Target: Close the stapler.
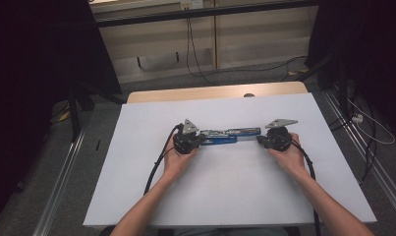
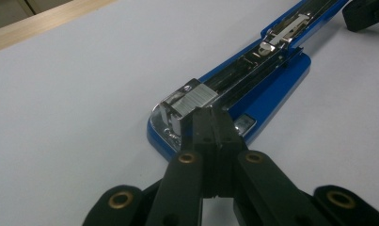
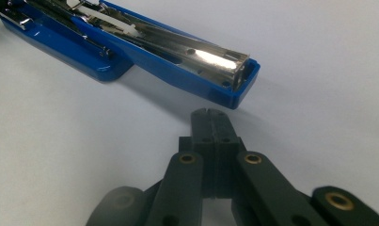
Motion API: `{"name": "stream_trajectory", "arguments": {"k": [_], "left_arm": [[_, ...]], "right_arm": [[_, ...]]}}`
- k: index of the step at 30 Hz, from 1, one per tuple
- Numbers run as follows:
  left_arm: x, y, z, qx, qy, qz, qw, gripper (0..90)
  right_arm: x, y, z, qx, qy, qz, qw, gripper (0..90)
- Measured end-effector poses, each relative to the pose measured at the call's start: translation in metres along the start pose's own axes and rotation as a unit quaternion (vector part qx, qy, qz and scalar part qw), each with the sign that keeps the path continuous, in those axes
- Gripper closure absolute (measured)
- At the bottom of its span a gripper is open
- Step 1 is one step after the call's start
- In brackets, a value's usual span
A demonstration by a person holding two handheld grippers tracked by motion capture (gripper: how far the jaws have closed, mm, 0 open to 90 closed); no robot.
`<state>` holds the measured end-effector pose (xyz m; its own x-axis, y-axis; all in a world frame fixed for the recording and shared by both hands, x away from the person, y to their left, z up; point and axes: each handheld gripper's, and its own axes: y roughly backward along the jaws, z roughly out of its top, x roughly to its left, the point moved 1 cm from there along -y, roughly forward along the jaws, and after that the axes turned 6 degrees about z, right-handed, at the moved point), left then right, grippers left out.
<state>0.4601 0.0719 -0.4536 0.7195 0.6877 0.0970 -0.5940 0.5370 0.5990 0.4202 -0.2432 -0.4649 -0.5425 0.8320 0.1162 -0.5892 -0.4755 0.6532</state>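
Both forearms in from near edge; left gripper (image 1: 201, 139) & right gripper (image 1: 260, 140) jaws closed, tips facing inward.

An opened stapler (image 1: 230, 135) lies on the table (image 1: 225, 191) between both hand-held grippers.

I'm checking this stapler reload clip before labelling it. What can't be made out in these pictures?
- Left gripper view: the closed fingers cover the staple strip's near end, so contact is unclear.
- Right gripper view: the top edge cuts off the open blue stapler's far end.
- High view: stapler detail is too small.
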Motion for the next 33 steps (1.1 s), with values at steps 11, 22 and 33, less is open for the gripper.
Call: {"name": "stream_trajectory", "arguments": {"k": [11, 22, 33], "left_arm": [[-0.0042, -0.0008, 0.0003, -0.004, -0.001, 0.005, 1.0000, 90.0], [-0.0038, -0.0014, 0.0002, -0.006, -0.001, 0.002, 1.0000, 90.0], [-0.0046, -0.0015, 0.0004, -0.007, -0.001, 0.004, 1.0000, 90.0]], "right_arm": [[-0.0012, -0.0031, 0.0026, 0.001, -0.002, -0.003, 1.0000, 90.0], [-0.0016, -0.0037, 0.0033, 0.000, -0.005, -0.001, 1.0000, 90.0], [-0.0020, -0.0035, 0.0038, -0.007, -0.007, 0.001, 0.9999, 90.0]]}}
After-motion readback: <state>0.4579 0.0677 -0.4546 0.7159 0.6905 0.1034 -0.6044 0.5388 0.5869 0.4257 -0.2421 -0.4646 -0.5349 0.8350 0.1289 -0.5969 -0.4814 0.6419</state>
